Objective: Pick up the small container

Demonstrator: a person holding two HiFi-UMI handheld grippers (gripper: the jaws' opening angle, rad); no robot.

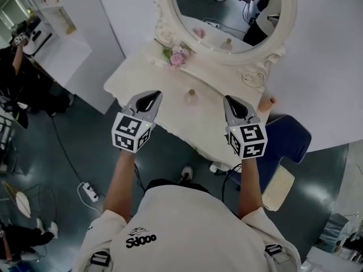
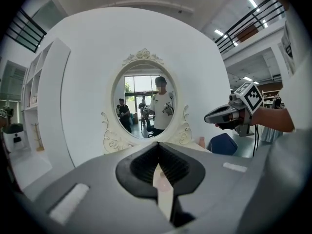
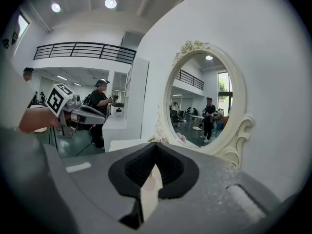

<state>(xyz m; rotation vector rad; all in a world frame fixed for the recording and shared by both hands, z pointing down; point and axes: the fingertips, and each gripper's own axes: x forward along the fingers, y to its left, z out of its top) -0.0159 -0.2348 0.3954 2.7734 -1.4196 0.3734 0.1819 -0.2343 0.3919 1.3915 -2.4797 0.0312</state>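
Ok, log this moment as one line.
left gripper: shut, empty | right gripper: shut, empty | small pink round container: untouched on white vanity table

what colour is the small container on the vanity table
The small container is pale pink, clearest in the head view.

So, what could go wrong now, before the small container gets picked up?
1. The left gripper and right gripper are both shut; unless one opens, it may tip the small pink container instead of gripping it.
2. The peach object at the end of the table stands close to the right gripper; a sweep might knock it off.
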